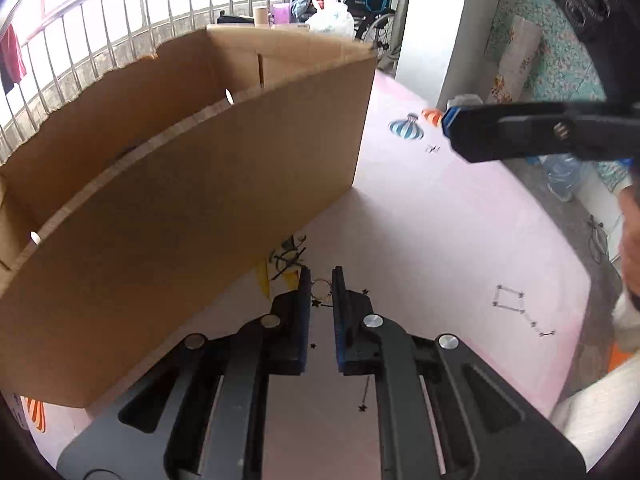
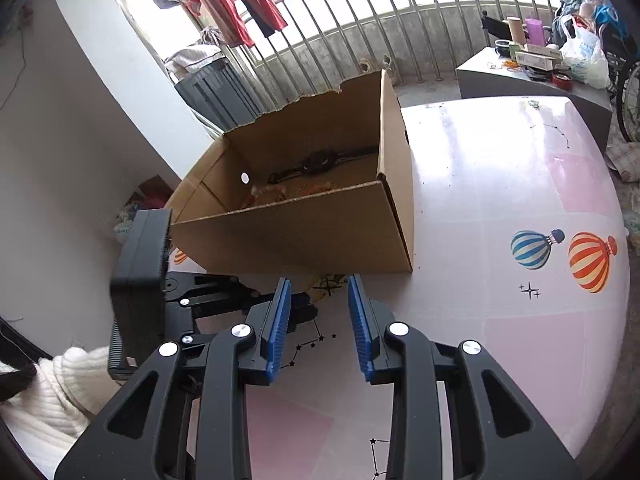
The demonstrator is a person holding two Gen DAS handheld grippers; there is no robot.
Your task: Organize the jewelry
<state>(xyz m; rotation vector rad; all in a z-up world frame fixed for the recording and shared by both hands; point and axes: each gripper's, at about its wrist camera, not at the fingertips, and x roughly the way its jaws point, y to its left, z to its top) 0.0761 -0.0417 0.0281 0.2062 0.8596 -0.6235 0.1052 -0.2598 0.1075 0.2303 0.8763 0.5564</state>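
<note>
A person works two hand-held claws over a glossy pink-and-white bench (image 2: pixel 500 184) printed with hot-air balloons and star patterns, with an open brown cardboard box (image 2: pixel 320 236) as the fixed landmark.

The left claw (image 1: pixel 321 286) tilts steeply down at the bench just in front of the box's near wall. Its blue-padded fingers (image 1: pixel 305 304) are drawn nearly together, and a thin gold-coloured ring of wire jewelry (image 1: pixel 320 287) sits in the narrow gap at their tips; whether the pads actually pinch it or merely flank it cannot be told. From the right wrist camera the same claw (image 2: pixel 308 312) reaches in from the left, low beside the box's near wall, carried by an arm in a white ribbed knit sleeve (image 2: pixel 68 384).

The right claw (image 2: pixel 318 292) also slants down toward the bench in front of the box, its ribbed blue pads (image 2: pixel 280 320) set clearly apart with nothing between them. From the left wrist camera it (image 1: pixel 450 130) hangs in the air to the right of the box, above the balloon prints.

Inside the box, on its floor, lie a dark strap-like piece with a round centre (image 2: pixel 320 162) and, closer to the near wall, a small heap of orange and pale pieces (image 2: pixel 280 192).
</note>
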